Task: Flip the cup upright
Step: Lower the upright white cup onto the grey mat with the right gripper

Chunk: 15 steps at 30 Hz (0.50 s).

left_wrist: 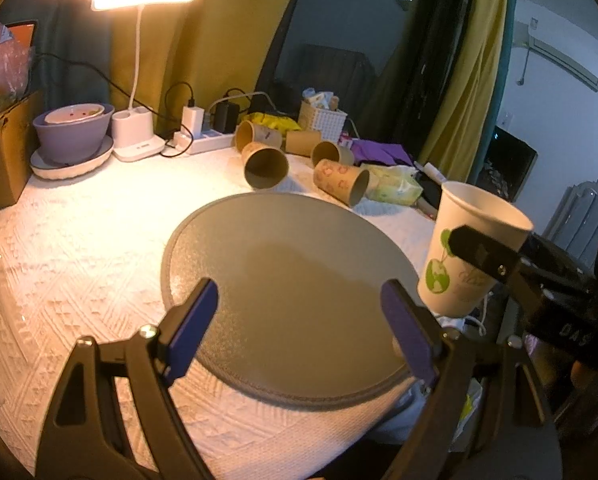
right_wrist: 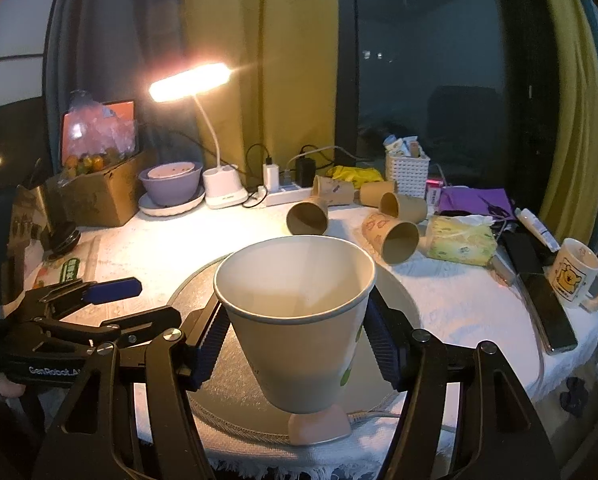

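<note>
A white paper cup [right_wrist: 299, 320] with a green globe print is held mouth up between the blue pads of my right gripper [right_wrist: 295, 338], above the near edge of a round grey mat [right_wrist: 395, 292]. In the left wrist view the same cup [left_wrist: 467, 256] hangs off the mat's [left_wrist: 283, 280] right side, with a right gripper finger [left_wrist: 479, 254] across its wall. My left gripper [left_wrist: 303, 328] is open and empty, low over the mat's near part. It also shows at the left of the right wrist view [right_wrist: 115, 286].
Several brown paper cups [left_wrist: 265, 166] lie on their sides behind the mat. A lit desk lamp [left_wrist: 137, 136], a purple bowl [left_wrist: 73, 130], a power strip [left_wrist: 203, 142], a white basket [left_wrist: 323, 120] and a tissue pack [right_wrist: 459, 240] line the back. A mug [right_wrist: 575, 278] and phones [right_wrist: 549, 312] sit at the right edge.
</note>
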Tool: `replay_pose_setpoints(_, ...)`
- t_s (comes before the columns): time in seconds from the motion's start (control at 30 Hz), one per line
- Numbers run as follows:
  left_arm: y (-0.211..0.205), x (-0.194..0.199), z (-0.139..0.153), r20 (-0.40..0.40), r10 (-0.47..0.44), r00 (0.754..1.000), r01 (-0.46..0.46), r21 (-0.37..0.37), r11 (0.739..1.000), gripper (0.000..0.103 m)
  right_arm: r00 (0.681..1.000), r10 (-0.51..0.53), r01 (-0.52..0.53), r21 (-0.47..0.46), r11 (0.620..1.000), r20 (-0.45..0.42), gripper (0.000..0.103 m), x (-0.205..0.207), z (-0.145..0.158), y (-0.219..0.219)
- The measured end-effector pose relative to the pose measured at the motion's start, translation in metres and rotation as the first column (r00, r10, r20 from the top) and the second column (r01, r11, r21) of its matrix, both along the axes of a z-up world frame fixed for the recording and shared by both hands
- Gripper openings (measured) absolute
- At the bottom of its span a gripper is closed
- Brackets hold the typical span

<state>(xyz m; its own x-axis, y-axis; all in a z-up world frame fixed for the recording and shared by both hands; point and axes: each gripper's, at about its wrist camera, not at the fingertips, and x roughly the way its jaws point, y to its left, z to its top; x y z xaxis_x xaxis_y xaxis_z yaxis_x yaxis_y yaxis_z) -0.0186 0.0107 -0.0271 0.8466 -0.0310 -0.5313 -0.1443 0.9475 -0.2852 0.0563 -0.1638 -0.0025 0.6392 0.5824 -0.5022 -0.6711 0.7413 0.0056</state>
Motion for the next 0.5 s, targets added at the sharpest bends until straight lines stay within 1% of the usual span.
replay_pose_setpoints(0.2,-0.002,-0.006,0.003,0.016,0.003,1.0,-0.003,0.001,1.0,0.085,0.999,-0.036,0.036,0.013,0.999,0.037,0.067,-0.003,0.001,-0.002)
replay_pose_setpoints(0.33,-0.002,-0.009,0.007,0.036,0.008,0.999,-0.008,0.012,1.0,0.085,0.997,-0.07,0.069,0.032,0.997,0.041,0.067,-0.001,0.003,-0.006)
replay_pose_setpoints(0.5,-0.003,-0.012,0.01,0.048,0.015,0.999,-0.016,0.022,1.0,0.085,0.995,-0.091,0.09,0.02,0.996,0.046,0.067,0.001,0.002,-0.007)
